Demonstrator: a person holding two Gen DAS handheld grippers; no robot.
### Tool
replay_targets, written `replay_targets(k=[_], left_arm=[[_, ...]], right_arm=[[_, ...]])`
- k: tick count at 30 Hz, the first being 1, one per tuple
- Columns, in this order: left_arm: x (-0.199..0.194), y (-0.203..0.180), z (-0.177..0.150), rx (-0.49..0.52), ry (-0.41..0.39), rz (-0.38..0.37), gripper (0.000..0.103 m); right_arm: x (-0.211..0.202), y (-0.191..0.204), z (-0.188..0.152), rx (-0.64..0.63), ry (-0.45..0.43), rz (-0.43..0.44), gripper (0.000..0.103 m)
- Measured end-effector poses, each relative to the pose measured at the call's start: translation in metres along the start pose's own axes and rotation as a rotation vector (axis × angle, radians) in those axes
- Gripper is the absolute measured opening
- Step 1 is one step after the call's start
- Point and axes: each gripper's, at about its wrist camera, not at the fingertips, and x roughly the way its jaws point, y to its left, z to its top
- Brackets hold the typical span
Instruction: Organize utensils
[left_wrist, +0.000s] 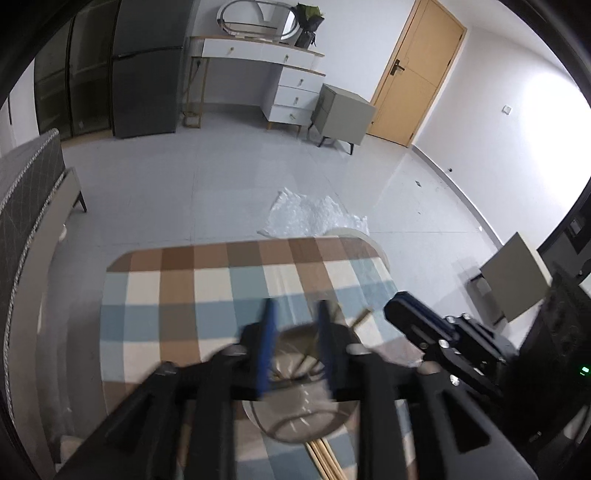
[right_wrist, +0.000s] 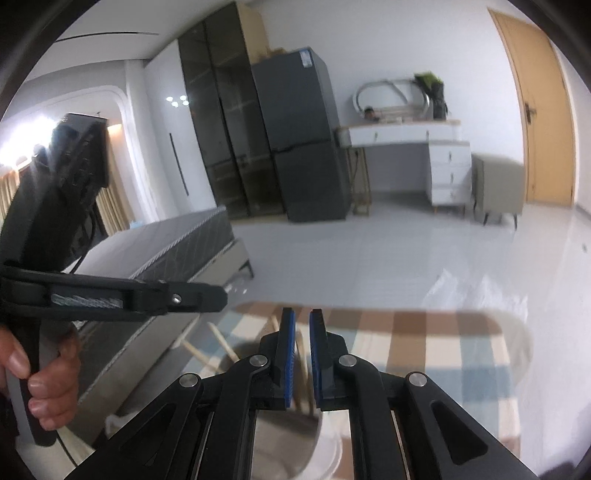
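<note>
Chopsticks (left_wrist: 325, 458) stand in a clear glass cup (left_wrist: 303, 413) on the near side of the checked table (left_wrist: 177, 288), so they stay together. Left gripper (left_wrist: 295, 347) is spread around the cup. Right gripper (right_wrist: 302, 354), nearly pressed together, seems to hold one thin stick (right_wrist: 303, 369).

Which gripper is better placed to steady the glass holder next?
Left, probably. The left gripper is open, straddling the clear glass holder with wooden chopsticks. The right gripper is nearly closed above it, apparently holding nothing.
</note>
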Motion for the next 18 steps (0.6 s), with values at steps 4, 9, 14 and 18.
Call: replay_targets(k=[4,9,14,18], left_arm=[[-0.022,-0.005,-0.006,-0.013,-0.045,0.064,0.049],[-0.052,-0.011,-0.021,-0.022,-0.099,0.103,0.051],[-0.074,-0.019,-0.039,-0.016,-0.143,0.134,0.062],[-0.082,-0.025,-0.05,-0.011,-0.166,0.137,0.065]], right_arm=[[-0.022,-0.01,-0.007,0.066,0.001,-0.008,0.02],[-0.059,-0.015,-0.011,0.131,-0.033,-0.056,0.068],[-0.092,-0.014,-0.016,0.155,-0.062,-0.047,0.07],[-0.11,-0.005,-0.02,0.156,-0.076,-0.051,0.075]])
